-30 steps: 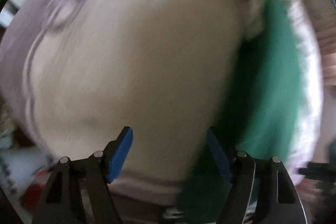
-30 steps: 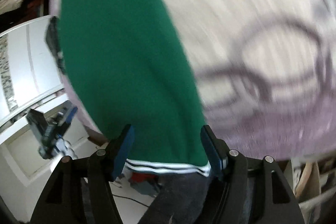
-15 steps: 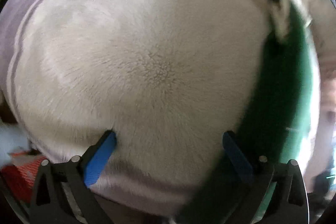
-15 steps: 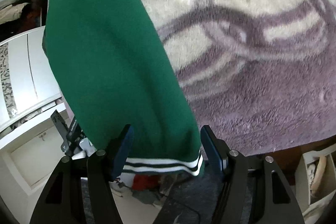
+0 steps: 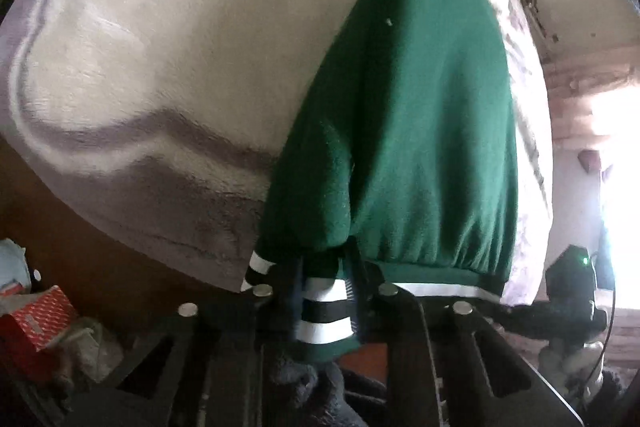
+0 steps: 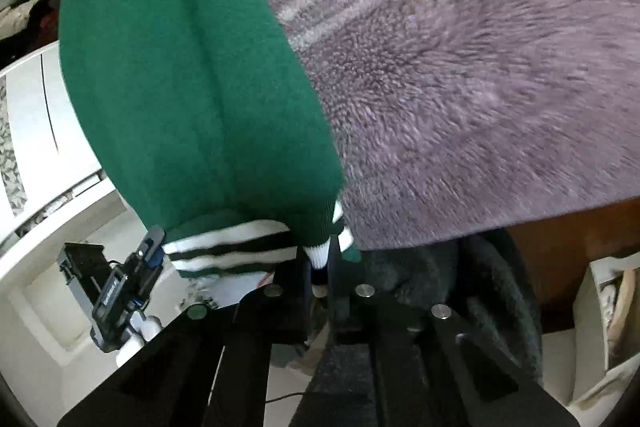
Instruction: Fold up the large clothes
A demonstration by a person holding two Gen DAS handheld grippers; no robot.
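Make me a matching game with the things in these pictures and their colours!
Things:
1. sweater
2. fluffy blanket
3. box
4. sweater cuff

Colours:
A. red
B. green, white and black stripes
C. plain green
D. purple and cream

Pairs: 1-C, 2-D, 3-A, 4-B

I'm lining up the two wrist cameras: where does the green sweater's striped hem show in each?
Left wrist: striped hem runs along the bottom right of the green sweater, right of centre.
Right wrist: striped hem sits lower left of centre.
Shared landmark: the fluffy purple-and-cream blanket under the sweater.
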